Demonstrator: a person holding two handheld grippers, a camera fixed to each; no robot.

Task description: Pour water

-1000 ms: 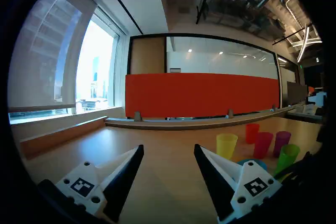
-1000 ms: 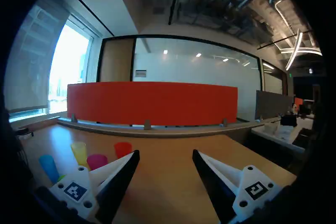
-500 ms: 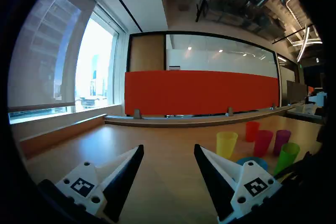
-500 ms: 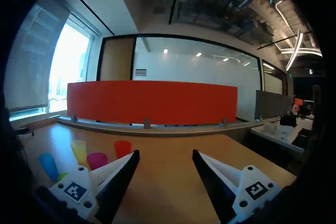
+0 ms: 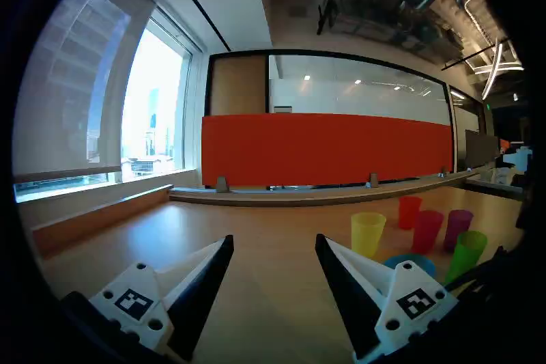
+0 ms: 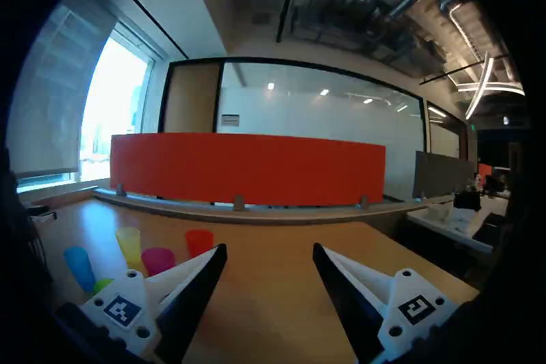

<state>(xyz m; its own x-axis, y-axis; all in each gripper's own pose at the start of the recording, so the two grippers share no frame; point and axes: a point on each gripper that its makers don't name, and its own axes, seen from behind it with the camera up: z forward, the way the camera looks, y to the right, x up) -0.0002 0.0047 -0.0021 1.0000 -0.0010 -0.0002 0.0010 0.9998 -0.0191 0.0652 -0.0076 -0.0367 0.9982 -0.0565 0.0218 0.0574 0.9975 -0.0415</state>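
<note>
Several plastic cups stand upright on a wooden table. In the left gripper view they sit to the right: a yellow cup (image 5: 367, 233), a red cup (image 5: 409, 212), a pink cup (image 5: 427, 231), a purple cup (image 5: 457, 229), a green cup (image 5: 467, 255) and the rim of a blue cup (image 5: 408, 263) behind my right finger. My left gripper (image 5: 274, 249) is open over bare table, left of the cups. In the right gripper view the yellow cup (image 6: 128, 246), pink cup (image 6: 157, 260), red cup (image 6: 198, 242) and blue cup (image 6: 80, 268) stand at the left. My right gripper (image 6: 269, 253) is open and holds nothing.
An orange divider panel (image 5: 327, 149) runs along the table's far edge on a low rail (image 5: 307, 197). A large window (image 5: 143, 128) and a wooden ledge (image 5: 95, 217) lie to the left. Another desk with clutter (image 6: 464, 210) stands beyond the table's right edge.
Both views have tipped very slightly, so the cups and the divider sit a touch differently in frame. Both grippers stay open and the cups have not moved.
</note>
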